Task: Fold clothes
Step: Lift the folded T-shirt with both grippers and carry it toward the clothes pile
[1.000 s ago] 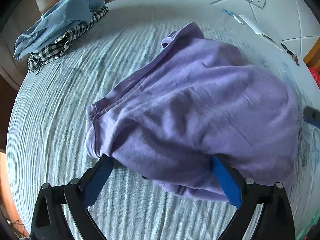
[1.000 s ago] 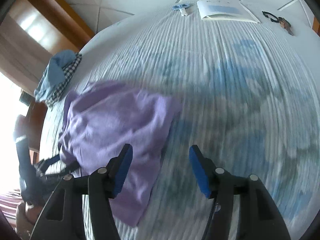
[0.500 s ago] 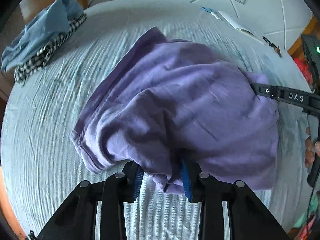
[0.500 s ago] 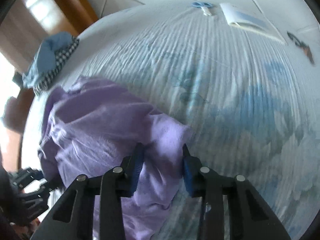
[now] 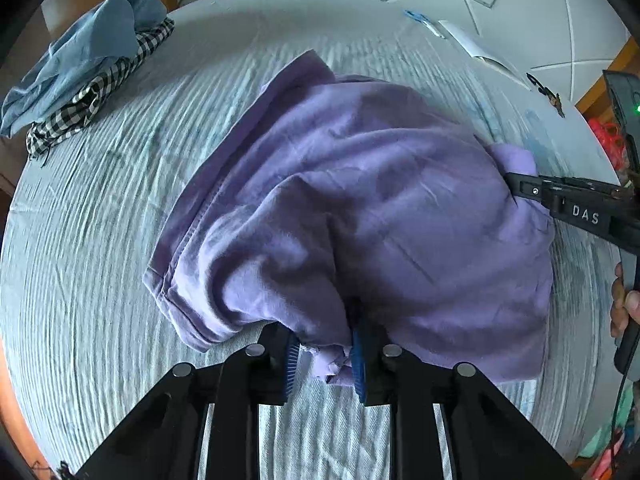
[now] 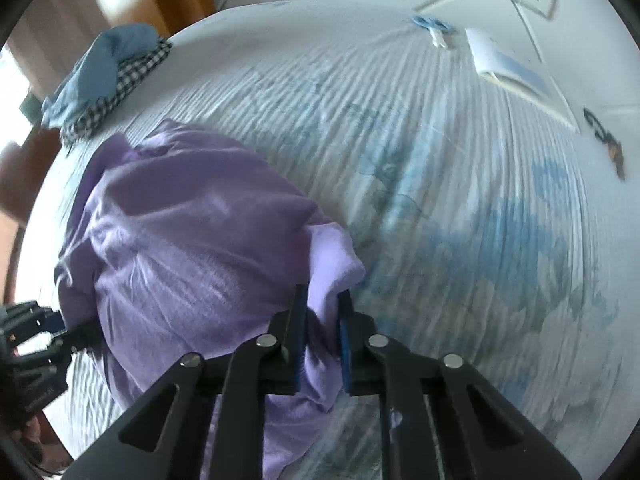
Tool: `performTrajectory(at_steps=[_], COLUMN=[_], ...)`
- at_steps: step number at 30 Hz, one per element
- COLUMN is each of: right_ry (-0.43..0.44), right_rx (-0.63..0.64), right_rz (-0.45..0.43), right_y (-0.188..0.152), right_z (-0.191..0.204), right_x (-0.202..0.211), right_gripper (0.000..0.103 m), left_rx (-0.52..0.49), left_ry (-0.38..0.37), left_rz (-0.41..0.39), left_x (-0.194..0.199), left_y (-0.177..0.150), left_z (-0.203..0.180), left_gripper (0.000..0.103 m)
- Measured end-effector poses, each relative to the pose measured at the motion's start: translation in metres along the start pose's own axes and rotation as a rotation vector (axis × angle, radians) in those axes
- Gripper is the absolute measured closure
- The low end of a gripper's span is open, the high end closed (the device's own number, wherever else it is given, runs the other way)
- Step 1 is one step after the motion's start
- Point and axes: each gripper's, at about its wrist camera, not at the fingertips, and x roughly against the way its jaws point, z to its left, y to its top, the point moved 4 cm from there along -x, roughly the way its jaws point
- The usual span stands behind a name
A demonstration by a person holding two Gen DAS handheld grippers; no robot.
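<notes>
My left tongs (image 5: pixel 326 356) are closing on a bunched hem of the purple garment (image 5: pixel 360 208), which heaps just ahead of them on the striped bedsheet (image 5: pixel 100 240). My right tongs (image 6: pixel 322 336) are closing on its far corner, cloth pinched between the blue pads (image 6: pixel 345 344).

Crumpled garment (image 5: pixel 360 208) mid-bed (image 5: pixel 100 240), clothes pile (image 5: pixel 88 64) at far-left corner, booklet (image 5: pixel 480 48) far right.
</notes>
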Motion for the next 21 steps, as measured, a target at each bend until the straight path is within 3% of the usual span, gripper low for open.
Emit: performTrajectory(at_steps=[3,7,11,13,16,21], right_ry=[-0.012,0.043,0.047,0.038,0.055,0.132], right_rx=[0.021,-0.019,-0.009,0.026,0.016,-0.01], right_rz=[-0.001,0.013,0.032,0.009,-0.03,-0.119], right_y=[0.001,0.002,0.006,0.007,0.009,0.018], right_z=[0.001,-0.008,-0.005,0.001,-0.002,-0.006], right_x=[-0.002,-0.003,-0.001,0.008,0.024,0.067], right_gripper=[0.09,0.089,0.092,0.093,0.093,0.093], left_rx=[-0.009,-0.004,-0.037,-0.06,-0.007,0.045], left_ry=[0.001,0.0,0.015,0.007,-0.023,-0.097], left_rz=[-0.007,-0.013,-0.021,-0.044,-0.044,-0.141], left_x=[0.001,0.003,0.01,0.014,0.017,0.067], left_y=[-0.001,-0.003,-0.001,-0.001,0.0,0.014], left_z=[0.001,0.002,-0.009,-0.019,-0.015,-0.006], left_gripper=[0.08,0.081,0.091,0.091,0.092,0.093])
